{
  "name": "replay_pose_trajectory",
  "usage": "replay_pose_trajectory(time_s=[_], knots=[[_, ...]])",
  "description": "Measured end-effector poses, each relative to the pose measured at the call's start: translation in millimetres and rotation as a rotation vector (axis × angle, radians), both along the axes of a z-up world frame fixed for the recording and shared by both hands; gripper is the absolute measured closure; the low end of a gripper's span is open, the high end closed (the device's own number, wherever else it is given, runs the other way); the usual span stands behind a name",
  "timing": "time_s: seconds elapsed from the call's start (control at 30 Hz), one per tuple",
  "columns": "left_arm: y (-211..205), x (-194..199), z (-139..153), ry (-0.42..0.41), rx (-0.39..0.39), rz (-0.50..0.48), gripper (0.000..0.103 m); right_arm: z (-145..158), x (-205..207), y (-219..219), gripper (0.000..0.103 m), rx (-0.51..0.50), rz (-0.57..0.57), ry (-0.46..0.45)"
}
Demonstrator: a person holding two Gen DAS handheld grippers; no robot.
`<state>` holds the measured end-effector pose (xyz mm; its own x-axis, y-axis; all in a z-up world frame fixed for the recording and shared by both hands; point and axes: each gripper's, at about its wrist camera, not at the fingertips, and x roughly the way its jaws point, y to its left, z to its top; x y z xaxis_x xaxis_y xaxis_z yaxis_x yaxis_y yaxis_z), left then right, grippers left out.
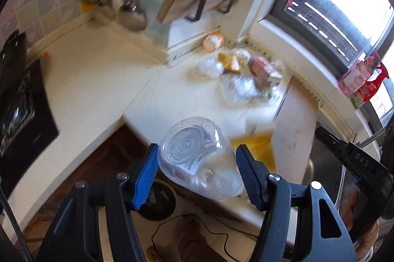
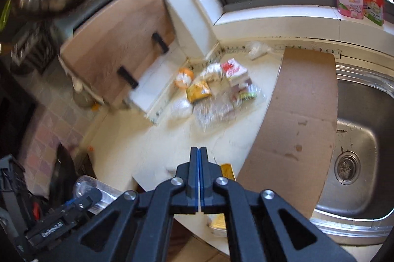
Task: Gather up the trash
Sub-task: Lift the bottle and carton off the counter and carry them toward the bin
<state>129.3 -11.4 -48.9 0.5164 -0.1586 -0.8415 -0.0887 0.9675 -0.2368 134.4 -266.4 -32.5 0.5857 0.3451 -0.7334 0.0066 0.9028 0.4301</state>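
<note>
The remaining trash, a blurred heap of crinkled clear plastic and yellow, red and white wrappers, lies on the cream surface in the middle of the right wrist view, straight above the right hand-held gripper and well apart from it. In the left wrist view the same heap sits in the upper right of centre, far beyond the left hand-held gripper. That left one stands about half open, its 2 blue-edged pads pressing the sides of a crushed clear plastic bottle, whose long axis runs from upper left to lower right, base toward the camera. The right hand-held gripper is fully closed with nothing between its pads, so, judging by this, it is the free one for the heap.
</note>
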Motion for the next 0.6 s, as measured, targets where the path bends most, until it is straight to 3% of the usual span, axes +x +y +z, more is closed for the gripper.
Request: replay_pose_trajectory(time_s=[0.13, 0.2, 0.27, 0.47, 0.6], knots=[[17, -26, -22, 0.046, -0.021, 0.008, 0.041, -30, -16, 24, 0.098, -0.097, 0.043, 0.095], [25, -38, -29, 0.055, -0.018, 0.009, 0.041, -43, -26, 23, 0.073, -0.084, 0.023, 0.135], [30, -46, -32, 0.054, -0.022, 0.006, 0.041, -50, -32, 19, 0.056, -0.083, -0.009, 0.142], [46, -59, -40, 0.062, -0.002, 0.012, 0.041, -69, -33, 6, 0.054, -0.065, -0.052, 0.186], [57, -62, -54, 0.092, -0.008, 0.035, 0.041, -89, -26, -3, 0.054, 0.034, -0.088, 0.25]])
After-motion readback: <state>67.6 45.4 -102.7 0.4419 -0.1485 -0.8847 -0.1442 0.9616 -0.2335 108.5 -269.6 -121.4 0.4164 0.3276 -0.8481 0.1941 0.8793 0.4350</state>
